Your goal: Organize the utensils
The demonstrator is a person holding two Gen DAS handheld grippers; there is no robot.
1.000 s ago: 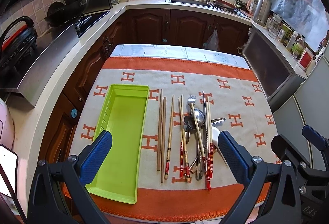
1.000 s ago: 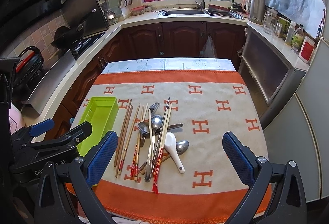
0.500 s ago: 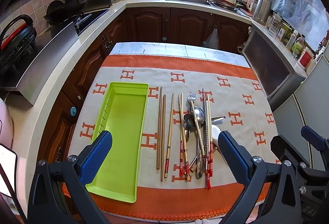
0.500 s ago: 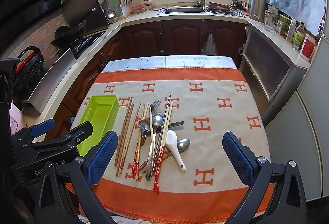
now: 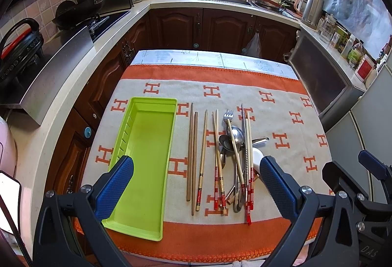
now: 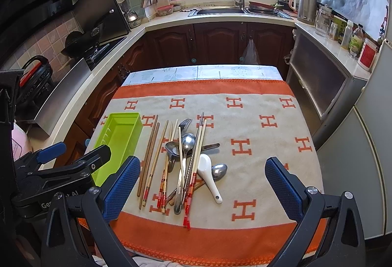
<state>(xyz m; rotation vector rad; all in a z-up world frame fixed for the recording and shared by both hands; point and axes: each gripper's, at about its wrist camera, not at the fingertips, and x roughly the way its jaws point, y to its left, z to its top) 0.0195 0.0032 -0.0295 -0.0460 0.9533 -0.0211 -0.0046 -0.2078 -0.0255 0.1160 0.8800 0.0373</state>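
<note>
Both my grippers, left gripper [image 5: 196, 183] and right gripper [image 6: 202, 183], hang wide open with nothing in them, pulled back over the near table edge, I guess to size things up. The empty green tray [image 5: 137, 221] sits ahead-left of the left one; chopsticks [image 5: 193, 154], fork [image 5: 229, 115] and spoons lie piled just right of it. The white ceramic spoon [image 6: 208, 174] is half hidden in the left view, and I can't count the buried metal spoons.

left gripper [image 5: 196, 183]: jaws spread wide, nothing between the blue pads [image 5: 115, 187], held level and pointing forward | right gripper [image 6: 202, 190]: jaws spread wide, nothing gripped, blue pads [image 6: 284, 187] apart, pointing forward | relation: side by side, left gripper visible at the right camera's left edge
</note>
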